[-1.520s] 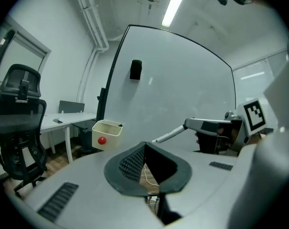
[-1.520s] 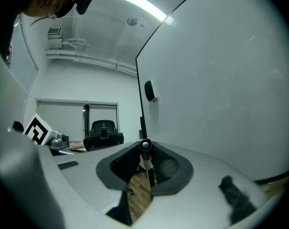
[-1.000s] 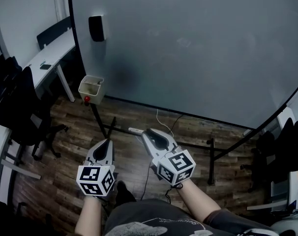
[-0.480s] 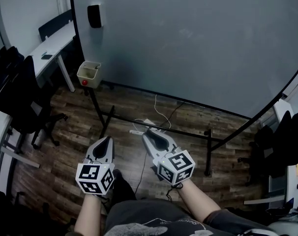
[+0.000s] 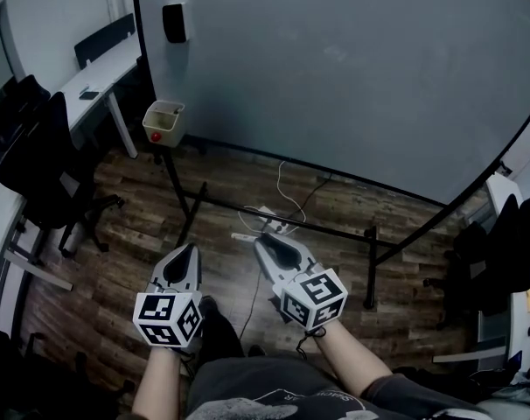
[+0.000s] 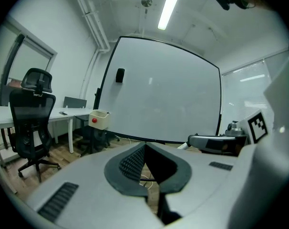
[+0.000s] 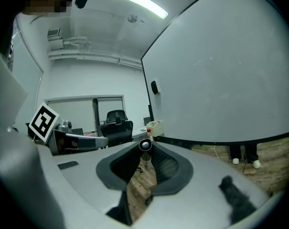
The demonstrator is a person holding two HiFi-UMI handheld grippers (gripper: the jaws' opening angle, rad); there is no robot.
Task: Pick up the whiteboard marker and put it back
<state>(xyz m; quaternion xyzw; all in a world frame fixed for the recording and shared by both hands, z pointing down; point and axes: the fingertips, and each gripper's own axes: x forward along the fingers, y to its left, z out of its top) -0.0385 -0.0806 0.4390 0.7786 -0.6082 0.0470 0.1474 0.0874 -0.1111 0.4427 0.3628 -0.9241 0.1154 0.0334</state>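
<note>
My right gripper point(image 5: 261, 239) is shut on a whiteboard marker point(image 5: 244, 236), a thin white stick that pokes out leftward from its tips. In the right gripper view the marker's round end point(image 7: 145, 145) sits clamped between the tips of that gripper point(image 7: 145, 148). My left gripper point(image 5: 189, 250) is beside it, low over the wooden floor. Its jaws meet at the tip with nothing between them in the left gripper view point(image 6: 144, 147). The big whiteboard point(image 5: 352, 68) stands ahead, apart from both grippers. A cream box point(image 5: 163, 121) with a red thing hangs at its lower left.
A black holder point(image 5: 173, 22) sticks to the board's upper left. The board's black stand legs point(image 5: 370, 265) and a white cable with a power strip point(image 5: 267, 215) lie on the floor ahead. Black office chairs point(image 5: 33, 160) and a white desk point(image 5: 103, 77) are at the left.
The board, the cream box and the stand now sit higher in the head view. Both grippers keep their spots in the frame, and the right one still holds the marker.
</note>
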